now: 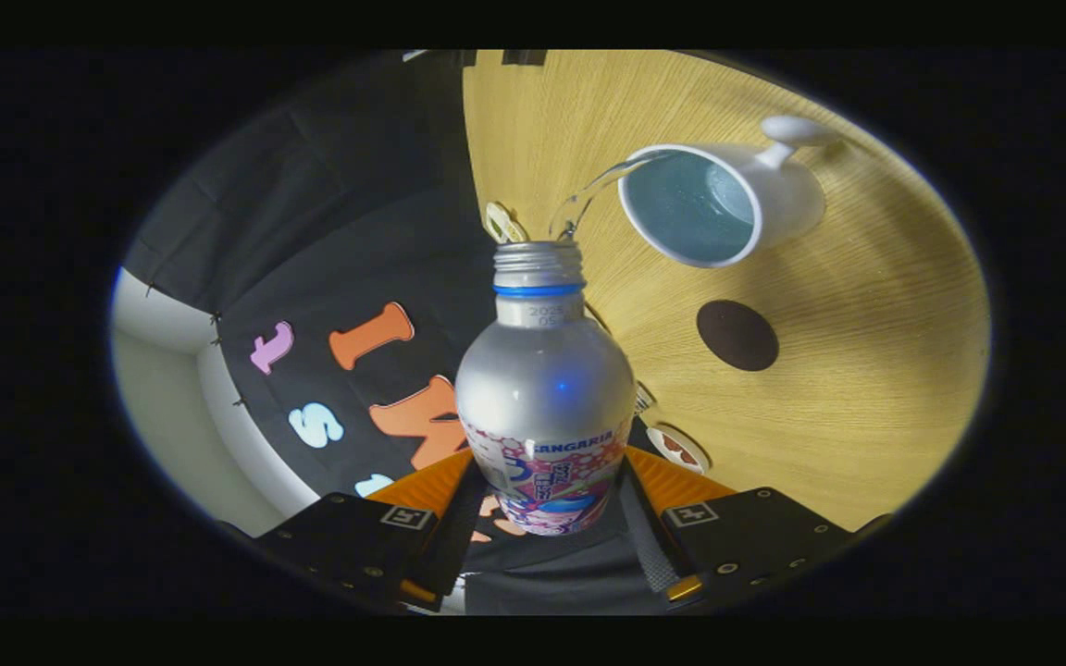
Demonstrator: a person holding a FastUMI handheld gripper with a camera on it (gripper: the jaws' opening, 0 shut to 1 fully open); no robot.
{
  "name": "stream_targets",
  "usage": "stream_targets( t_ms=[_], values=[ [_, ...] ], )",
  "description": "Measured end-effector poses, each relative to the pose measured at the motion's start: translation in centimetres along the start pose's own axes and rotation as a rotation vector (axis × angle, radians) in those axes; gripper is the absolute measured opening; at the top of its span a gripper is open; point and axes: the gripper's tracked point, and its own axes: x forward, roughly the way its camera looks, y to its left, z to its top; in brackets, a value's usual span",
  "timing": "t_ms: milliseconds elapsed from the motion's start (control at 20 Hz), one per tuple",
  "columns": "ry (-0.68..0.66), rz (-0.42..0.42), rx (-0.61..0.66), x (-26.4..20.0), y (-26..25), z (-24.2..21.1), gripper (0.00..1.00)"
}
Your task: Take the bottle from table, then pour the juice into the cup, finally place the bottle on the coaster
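Gripper (pixel 547 504) fingers clamp the bottle (pixel 544 407), tipped so juice arcs into the cup (pixel 713 199) just beyond; best keep the tilt steady, coaster (pixel 737 335) waiting nearer.

Light falling evenly on wooden table (pixel 866 370), grain showing bright and warm. Booth wall staying dim. Small blue glint sitting on bottle (pixel 544 388) shoulder, soft sheen spreading across its metal. Cup (pixel 727 199) casting faint shadow beside its handle. Fisheye bending table edge strongly; rim of view darkening and blurring. Gripper (pixel 547 518) fingers clamping bottle, lying in shade.
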Motion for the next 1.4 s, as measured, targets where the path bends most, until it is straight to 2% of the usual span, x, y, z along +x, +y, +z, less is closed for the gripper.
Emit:
stream_targets(
  t_ms=[1400],
  values=[
    [0.02,-0.01,0.113,1.7,-0.6,-1.1,0.76]
  ],
)
